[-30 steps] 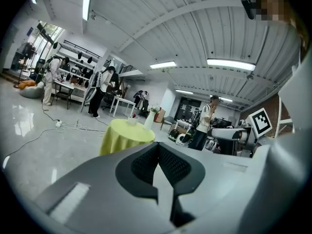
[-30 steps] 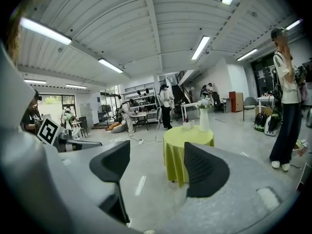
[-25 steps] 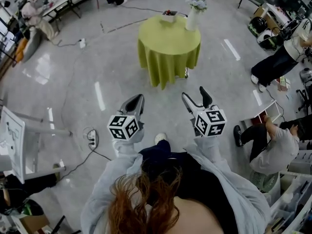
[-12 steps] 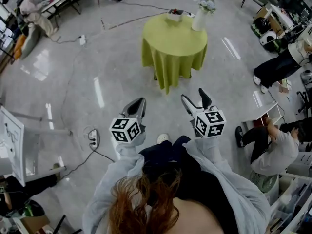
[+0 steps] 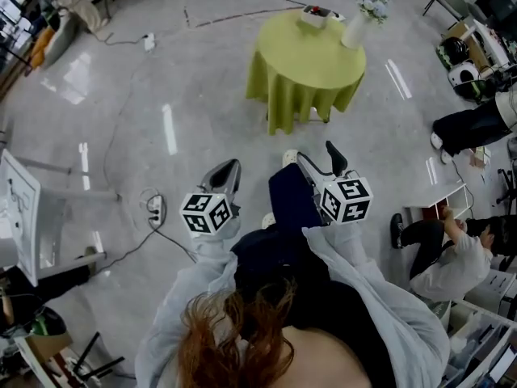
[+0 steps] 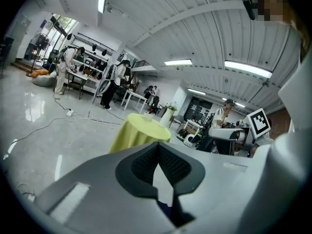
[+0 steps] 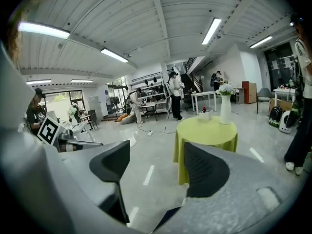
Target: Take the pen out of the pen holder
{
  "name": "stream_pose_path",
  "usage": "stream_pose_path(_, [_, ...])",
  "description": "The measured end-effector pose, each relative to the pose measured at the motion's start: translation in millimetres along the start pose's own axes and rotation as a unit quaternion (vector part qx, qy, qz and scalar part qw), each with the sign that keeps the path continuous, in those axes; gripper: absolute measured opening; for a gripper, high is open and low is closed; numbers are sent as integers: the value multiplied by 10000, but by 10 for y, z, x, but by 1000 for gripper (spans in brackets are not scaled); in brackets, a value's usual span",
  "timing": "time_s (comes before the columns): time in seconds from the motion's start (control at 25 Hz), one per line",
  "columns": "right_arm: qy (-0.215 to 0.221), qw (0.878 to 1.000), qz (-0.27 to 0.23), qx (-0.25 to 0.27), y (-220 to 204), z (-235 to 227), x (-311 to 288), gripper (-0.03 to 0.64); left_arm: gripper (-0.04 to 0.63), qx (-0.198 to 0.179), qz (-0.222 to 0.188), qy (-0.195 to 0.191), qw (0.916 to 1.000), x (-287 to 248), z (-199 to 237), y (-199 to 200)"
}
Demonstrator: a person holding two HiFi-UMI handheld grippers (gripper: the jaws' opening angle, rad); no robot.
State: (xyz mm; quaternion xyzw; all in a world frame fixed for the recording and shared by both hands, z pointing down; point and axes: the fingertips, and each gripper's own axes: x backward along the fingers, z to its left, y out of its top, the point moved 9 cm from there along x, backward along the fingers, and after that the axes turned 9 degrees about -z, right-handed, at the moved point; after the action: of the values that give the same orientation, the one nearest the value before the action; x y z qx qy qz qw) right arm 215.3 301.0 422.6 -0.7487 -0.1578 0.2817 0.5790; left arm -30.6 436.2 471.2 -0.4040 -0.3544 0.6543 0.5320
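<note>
Standing well apart from the table (image 5: 311, 55), the person holds both grippers out over the floor. The left gripper (image 5: 224, 172) has its fingers pressed together, with nothing between them. The right gripper (image 5: 315, 153) has its fingers spread, and nothing sits between them either.

The table wears a yellow-green cloth. On its far side stand a white vase (image 5: 355, 29) with flowers and, just beside it, a small pale box (image 5: 315, 14) with a bit of red on top. That box is probably the pen holder. The pen is too small to make out from here, so it is most likely inside the box.

No pen is out yet, and the person needs to get near the table first.

A pen is likely light, hard, thin and smooth, so it can slip or spin in the fingers. The best place to pinch is probably the top part that sticks out, then pull straight up. The box looks small and light and may tip or come up too, so the other gripper could hold it down. The vase is close and could get knocked.
</note>
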Motion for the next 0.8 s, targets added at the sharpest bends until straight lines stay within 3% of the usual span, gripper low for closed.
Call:
stream_pose_path(0.32, [82, 9999, 47, -69, 107, -230, -377, 342, 17, -18, 59, 62, 10000, -339, 137, 118])
stream_pose_path(0.8, [198, 9998, -9, -7, 590, -937, -1354, 342, 17, -125, -51, 123, 9998, -1435, 450, 617])
